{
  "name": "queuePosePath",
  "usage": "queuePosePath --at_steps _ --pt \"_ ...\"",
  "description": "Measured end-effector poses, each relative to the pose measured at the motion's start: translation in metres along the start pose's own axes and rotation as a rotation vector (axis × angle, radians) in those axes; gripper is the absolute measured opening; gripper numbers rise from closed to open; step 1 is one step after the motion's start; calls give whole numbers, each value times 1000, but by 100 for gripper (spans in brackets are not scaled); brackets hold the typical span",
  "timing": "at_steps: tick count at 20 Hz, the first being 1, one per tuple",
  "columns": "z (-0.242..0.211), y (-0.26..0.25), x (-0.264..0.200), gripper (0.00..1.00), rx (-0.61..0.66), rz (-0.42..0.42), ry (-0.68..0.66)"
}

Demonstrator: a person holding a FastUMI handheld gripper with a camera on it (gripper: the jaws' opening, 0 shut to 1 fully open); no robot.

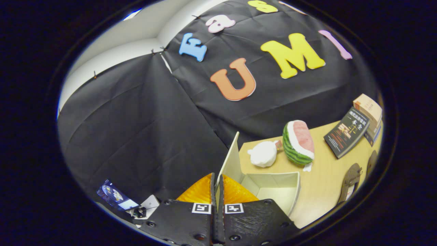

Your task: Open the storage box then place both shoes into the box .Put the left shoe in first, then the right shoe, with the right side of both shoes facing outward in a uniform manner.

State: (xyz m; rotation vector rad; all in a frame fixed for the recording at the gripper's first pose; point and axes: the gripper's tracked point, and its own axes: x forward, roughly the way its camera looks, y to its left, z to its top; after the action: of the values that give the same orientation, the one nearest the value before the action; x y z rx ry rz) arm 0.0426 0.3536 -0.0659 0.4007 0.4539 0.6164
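The tongs are seen pinched narrow on the raised cardboard lid of the open storage box; two shoes are left far right on the wooden surface.

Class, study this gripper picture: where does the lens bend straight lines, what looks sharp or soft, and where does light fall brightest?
Gripper view: fisheye curves the table edge and tilts the scene; the books and watermelon toy look fairly sharp; the shoes smear near the rim; the gripper, pinching the box lid, looks soft; brightest on the white wall; no strong glare.
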Motion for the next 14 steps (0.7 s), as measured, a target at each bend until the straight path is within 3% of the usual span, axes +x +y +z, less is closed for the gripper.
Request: queuePosePath --at_steps 4,10,14 --pt "-6 37 31 0 -72 22 19" --pt "-18 81 61 29 -217 64 29" --pt "-17 82 52 69 -281 39 -5"
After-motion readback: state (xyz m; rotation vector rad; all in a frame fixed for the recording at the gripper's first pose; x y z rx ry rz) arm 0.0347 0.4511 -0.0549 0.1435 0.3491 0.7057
